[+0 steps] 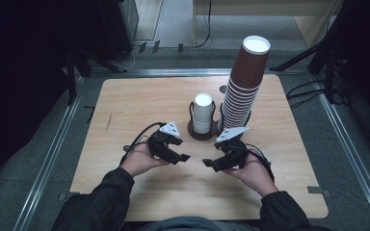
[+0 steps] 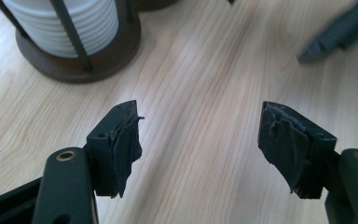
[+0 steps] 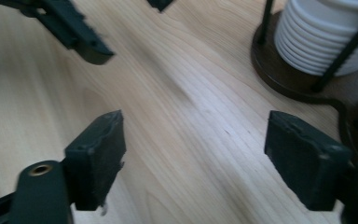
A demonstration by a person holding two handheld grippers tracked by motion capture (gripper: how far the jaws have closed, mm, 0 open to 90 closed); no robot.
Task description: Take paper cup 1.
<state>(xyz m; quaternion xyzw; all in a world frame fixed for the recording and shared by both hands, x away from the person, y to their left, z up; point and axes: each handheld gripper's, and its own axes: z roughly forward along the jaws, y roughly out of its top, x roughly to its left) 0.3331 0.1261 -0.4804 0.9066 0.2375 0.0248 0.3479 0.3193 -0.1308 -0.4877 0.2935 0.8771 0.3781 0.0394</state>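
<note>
Bare tabletop [image 1: 125,110] lies open across the left half and along the near edge. Toward the far middle, the dark cup holder [image 1: 203,132] with its white cup stack [image 1: 203,113] blocks the way, and the tall brown cup stack [image 1: 243,86] rises just beside it on the right, leaning outward.

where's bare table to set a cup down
The left half of the table, from its left edge to the white cup stack, is bare, as is the near strip by the sleeves. It is crowded around the brown cup stack and both grippers.
</note>
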